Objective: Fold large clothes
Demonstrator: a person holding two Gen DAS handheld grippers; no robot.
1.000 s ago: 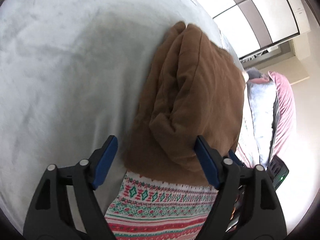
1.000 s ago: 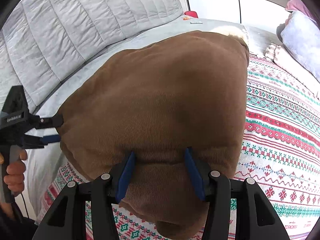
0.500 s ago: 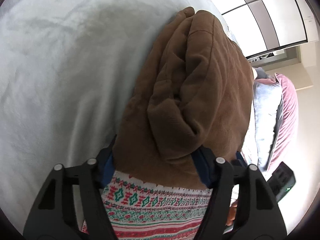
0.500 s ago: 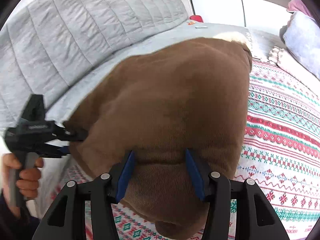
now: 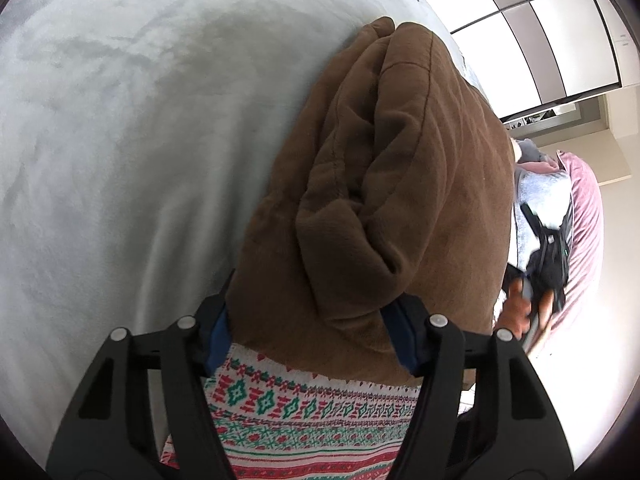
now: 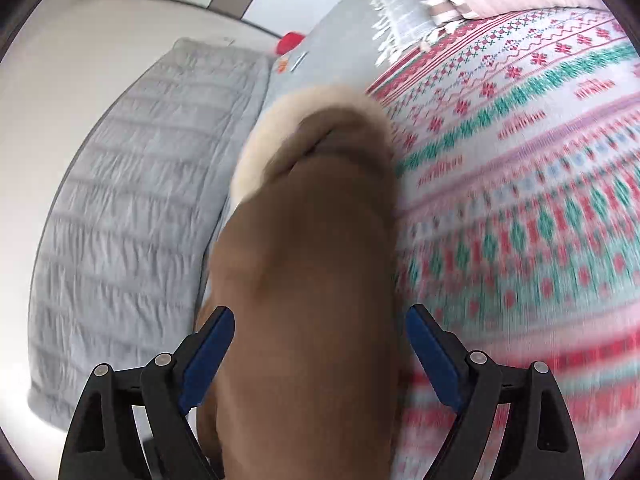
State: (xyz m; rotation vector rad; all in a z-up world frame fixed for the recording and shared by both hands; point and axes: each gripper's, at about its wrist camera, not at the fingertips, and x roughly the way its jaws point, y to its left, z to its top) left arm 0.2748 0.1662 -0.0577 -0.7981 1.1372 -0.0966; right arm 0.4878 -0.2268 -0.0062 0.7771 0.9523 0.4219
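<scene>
A bulky brown fleece garment (image 5: 392, 200) lies folded in a thick bundle on the bed, with a cream lining at its far end (image 6: 280, 120). My left gripper (image 5: 312, 340) has its blue-padded jaws wide apart around the near end of the bundle, which fills the gap. My right gripper (image 6: 320, 360) is open with the garment (image 6: 312, 300) lying between its spread jaws; this view is blurred by motion. The other gripper and the hand holding it show at the right in the left wrist view (image 5: 540, 280).
A patterned red, green and white blanket (image 6: 520, 200) covers the bed to the right. A grey sheet (image 5: 120, 140) lies to the left. A grey quilted headboard (image 6: 140, 200) and pink and grey pillows (image 5: 576, 220) border the bed. A small red object (image 6: 290, 42) sits far back.
My right gripper has opened its jaws and swung round sharply, now looking along the garment's length. My left gripper has moved forward so the bundle fills its jaws.
</scene>
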